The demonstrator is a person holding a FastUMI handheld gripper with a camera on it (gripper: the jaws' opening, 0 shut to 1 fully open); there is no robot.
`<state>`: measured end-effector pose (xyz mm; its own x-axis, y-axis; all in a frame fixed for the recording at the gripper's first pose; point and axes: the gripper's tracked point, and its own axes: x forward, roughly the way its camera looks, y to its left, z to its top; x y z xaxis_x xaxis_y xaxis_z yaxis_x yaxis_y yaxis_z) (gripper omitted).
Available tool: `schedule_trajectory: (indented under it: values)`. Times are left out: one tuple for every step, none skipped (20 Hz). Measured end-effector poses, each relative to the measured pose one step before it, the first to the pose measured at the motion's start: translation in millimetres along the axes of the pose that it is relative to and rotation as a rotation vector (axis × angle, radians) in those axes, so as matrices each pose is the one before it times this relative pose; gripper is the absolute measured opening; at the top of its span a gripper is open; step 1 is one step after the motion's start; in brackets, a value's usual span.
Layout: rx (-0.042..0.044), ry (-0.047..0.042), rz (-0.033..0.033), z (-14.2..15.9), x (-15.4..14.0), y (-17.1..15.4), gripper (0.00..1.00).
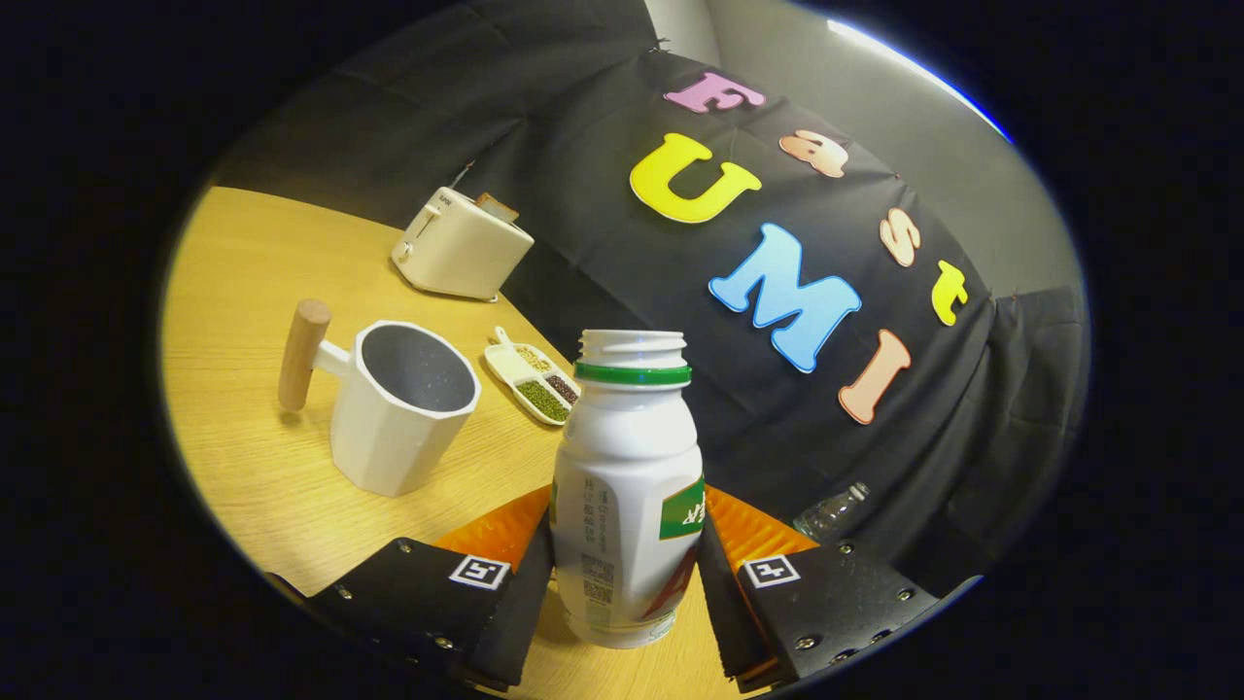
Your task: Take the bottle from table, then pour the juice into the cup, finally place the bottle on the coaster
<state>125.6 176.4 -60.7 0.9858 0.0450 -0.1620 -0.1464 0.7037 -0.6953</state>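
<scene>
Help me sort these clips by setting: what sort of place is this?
Likely a staged kitchen-style tabletop in a recording booth: a wooden table backed by black cloth, with a toaster, a cup and a bottle between the gripper fingers.

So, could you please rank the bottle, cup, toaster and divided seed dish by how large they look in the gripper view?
1. bottle, between the jaws and nearest, so inflated
2. cup
3. toaster, farther off, so its true size is unsure
4. seed dish
</scene>
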Motion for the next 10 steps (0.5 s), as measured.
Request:
schedule_trajectory:
  values:
    - [-0.01084,0.0038,0.00657,0.47,0.03,2.24,0.73]
    - [-0.01224,0.00553,0.00355,-0.46,1.96,1.09,0.73]
    - [-0.00892,0.00412,0.00123,-0.49,-0.02,1.07,0.73]
    - [-0.00987,0.00717,0.00275,-0.87,1.53,0.41,0.73]
    - [-0.01145,0.00877,0.00313,-0.88,1.03,0.74,0.73]
    - [-0.01113,0.00645,0.00207,-2.85,2.51,-0.48,0.73]
    - [-0.01663,0.00529,0.00181,-0.7,0.32,0.26,0.73]
    - [-0.01754,0.00394,-0.00285,0.05,-0.33,-0.53,0.73]
    - [-0.01643,0.00189,-0.00428,0.29,-0.45,-1.32,0.73]
    - [-0.01619,0.00212,-0.00221,-1.19,0.59,-0.33,0.73]
